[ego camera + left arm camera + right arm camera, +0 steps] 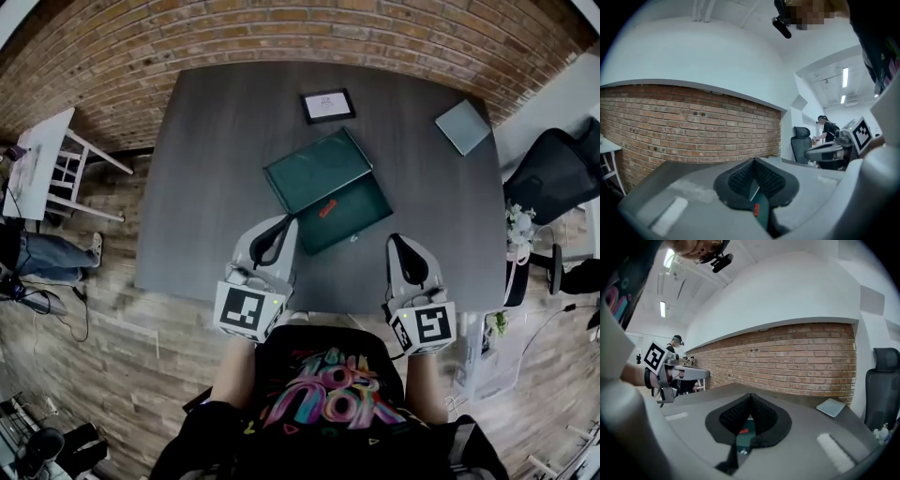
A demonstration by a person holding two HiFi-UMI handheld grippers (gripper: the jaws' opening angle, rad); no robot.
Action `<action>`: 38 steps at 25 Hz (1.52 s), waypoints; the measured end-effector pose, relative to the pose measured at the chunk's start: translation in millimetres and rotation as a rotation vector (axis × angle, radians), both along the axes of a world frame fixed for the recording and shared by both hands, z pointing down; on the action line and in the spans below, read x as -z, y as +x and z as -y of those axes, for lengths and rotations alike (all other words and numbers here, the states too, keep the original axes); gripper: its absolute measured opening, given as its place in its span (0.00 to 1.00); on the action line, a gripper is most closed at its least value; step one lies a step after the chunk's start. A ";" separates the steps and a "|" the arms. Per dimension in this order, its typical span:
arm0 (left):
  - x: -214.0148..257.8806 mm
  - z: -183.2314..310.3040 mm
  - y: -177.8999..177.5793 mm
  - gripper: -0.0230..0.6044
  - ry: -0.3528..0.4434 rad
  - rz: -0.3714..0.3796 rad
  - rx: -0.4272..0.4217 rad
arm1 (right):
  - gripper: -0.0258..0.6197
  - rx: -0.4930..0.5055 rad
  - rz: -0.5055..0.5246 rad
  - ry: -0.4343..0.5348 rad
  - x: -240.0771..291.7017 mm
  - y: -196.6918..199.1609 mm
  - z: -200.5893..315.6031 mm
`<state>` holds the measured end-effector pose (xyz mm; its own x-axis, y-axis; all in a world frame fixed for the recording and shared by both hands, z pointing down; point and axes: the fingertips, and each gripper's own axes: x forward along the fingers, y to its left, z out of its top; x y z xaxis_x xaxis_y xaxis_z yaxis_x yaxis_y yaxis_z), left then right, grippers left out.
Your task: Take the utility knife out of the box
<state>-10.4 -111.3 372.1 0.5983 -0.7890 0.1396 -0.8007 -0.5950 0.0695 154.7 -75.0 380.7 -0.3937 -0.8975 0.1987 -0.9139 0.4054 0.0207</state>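
The dark grey table point(206, 187) carries an open green box point(361, 220) near its centre. The lid point(314, 169) is folded back flat toward the far edge, and the tray faces the near edge. The left gripper point(286, 221) hangs over the tray's left corner. The right gripper point(396, 239) is just off the tray's right corner, above the table's near edge. A small framed card point(328, 105) lies by the far edge and a grey pad point(462, 126) by the far right corner, both well apart from the box. The red utility knife point(327, 207) lies inside the tray, close to the hinge line, untouched. The step in hand appears to be the approach. To do it well, open one gripper before it enters the tray, set the jaws across the knife's narrow body and close on its middle. Then lift straight up, clear of the tray wall, with the other gripper ready to steady the box. At present both grippers are fully closed, pads point(740, 176) meeting at the tip. Neither holds or touches anything.
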 end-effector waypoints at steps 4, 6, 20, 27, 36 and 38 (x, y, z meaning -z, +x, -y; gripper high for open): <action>10.6 19.5 4.2 0.04 0.023 0.013 0.020 | 0.04 0.026 0.009 0.030 12.8 7.0 29.2; 14.1 26.5 4.1 0.04 0.012 0.005 0.041 | 0.04 0.034 0.016 0.043 19.5 7.8 40.7; 17.2 40.6 -0.2 0.04 0.003 -0.010 -0.006 | 0.04 0.048 0.039 0.004 17.0 -16.5 60.7; 2.7 49.5 11.6 0.04 -0.027 -0.003 -0.086 | 0.04 0.041 0.025 -0.010 12.2 -21.7 66.8; -2.7 67.8 11.9 0.04 -0.053 -0.015 -0.086 | 0.04 0.060 -0.037 -0.057 -5.5 -24.0 84.5; -4.2 70.3 10.3 0.04 -0.053 -0.013 -0.079 | 0.04 0.084 -0.062 -0.083 -15.0 -28.7 87.9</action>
